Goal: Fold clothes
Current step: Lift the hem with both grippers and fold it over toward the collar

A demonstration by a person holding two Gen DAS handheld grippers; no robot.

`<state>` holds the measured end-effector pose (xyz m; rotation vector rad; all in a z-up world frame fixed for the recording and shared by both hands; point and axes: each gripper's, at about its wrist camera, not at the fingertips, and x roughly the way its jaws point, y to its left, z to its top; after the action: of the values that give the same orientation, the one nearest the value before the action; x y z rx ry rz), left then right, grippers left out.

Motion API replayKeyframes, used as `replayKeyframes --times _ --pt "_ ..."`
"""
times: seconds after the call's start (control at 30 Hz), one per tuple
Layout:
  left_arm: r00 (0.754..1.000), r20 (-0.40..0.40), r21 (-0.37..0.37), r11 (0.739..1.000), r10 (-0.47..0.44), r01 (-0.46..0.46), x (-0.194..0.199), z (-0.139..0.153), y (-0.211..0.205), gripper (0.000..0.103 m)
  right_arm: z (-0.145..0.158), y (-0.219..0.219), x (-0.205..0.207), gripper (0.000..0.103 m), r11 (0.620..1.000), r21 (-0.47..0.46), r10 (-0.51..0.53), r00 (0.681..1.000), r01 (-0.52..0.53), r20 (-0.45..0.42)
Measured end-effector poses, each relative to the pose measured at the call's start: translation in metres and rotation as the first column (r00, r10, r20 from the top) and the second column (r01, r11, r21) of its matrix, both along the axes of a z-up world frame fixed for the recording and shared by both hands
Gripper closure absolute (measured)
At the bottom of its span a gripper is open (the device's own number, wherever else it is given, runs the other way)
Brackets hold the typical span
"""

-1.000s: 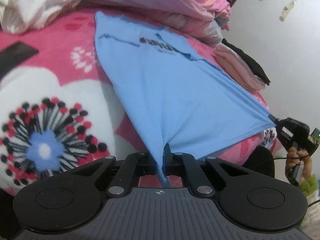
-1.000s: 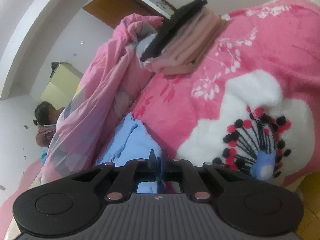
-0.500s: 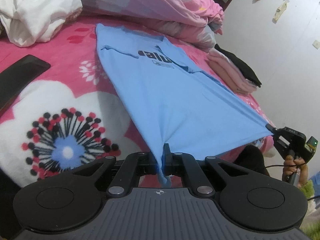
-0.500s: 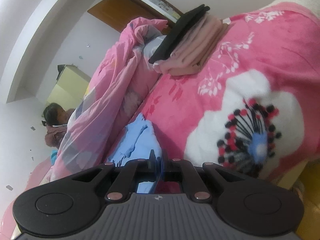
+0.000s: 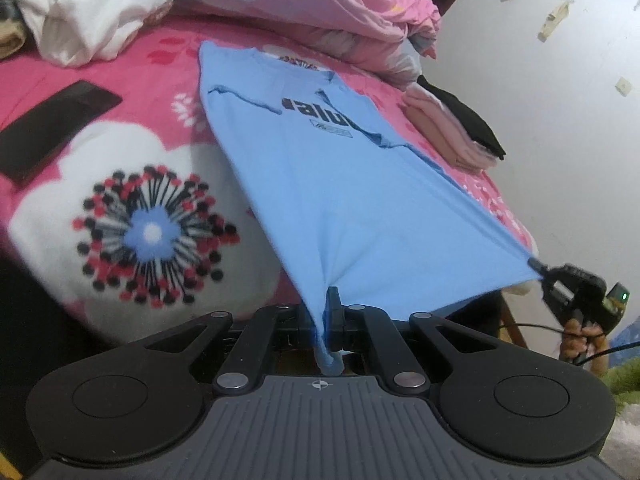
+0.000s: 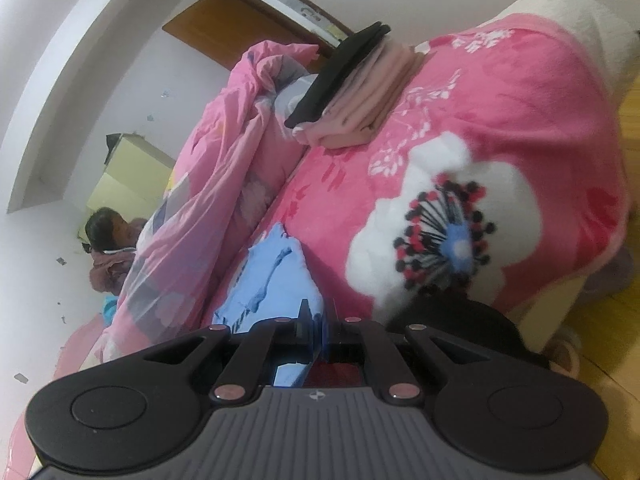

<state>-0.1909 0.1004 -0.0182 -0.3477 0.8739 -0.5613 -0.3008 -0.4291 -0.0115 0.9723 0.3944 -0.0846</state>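
Observation:
A light blue T-shirt (image 5: 340,184) with black lettering lies stretched over the pink flowered bed (image 5: 132,152), collar at the far end, hem pulled off the near edge. My left gripper (image 5: 329,300) is shut on the hem's near left corner, and a tail of cloth hangs through its fingers. My right gripper (image 5: 538,269), at the right of the left wrist view, is shut on the other hem corner, and the hem runs taut between the two. In the right wrist view the right gripper (image 6: 318,316) pinches blue cloth, with the T-shirt (image 6: 276,280) bunched beyond it.
A folded stack of pink and black clothes (image 5: 456,128) lies by the bed's right edge. White garments (image 5: 88,4) are heaped at the far left, beside a dark phone (image 5: 52,128). A rumpled pink quilt (image 5: 320,4) lines the far side. A person (image 6: 112,240) sits in the background.
Both grippers have drawn back from the bed with the hem, and the shirt has slid toward the near edge and flattened. More of the bed and the phone have come into view.

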Motion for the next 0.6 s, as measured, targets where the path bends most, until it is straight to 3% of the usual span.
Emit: replayKeyframes --times 0.3,0.37,0.6 --pt "0.998 -0.061 -0.054 0.998 0.030 -0.033 -0.021 -0.001 0.010 0.102 -0.008 0.005 -0.040 0.100 0.999 0.026 -0.028 0.996 0.030 -0.086" --pt "0.998 -0.055 -0.077 0.996 0.034 -0.038 -0.018 -0.001 0.011 0.102 -0.007 0.004 -0.037 0.100 0.999 0.021 -0.023 0.997 0.025 -0.067" --pt "0.998 0.012 -0.180 0.982 0.063 -0.060 0.004 0.004 0.012 0.102 0.020 0.006 -0.003 0.100 0.986 -0.162 0.043 0.999 -0.045 -0.016"
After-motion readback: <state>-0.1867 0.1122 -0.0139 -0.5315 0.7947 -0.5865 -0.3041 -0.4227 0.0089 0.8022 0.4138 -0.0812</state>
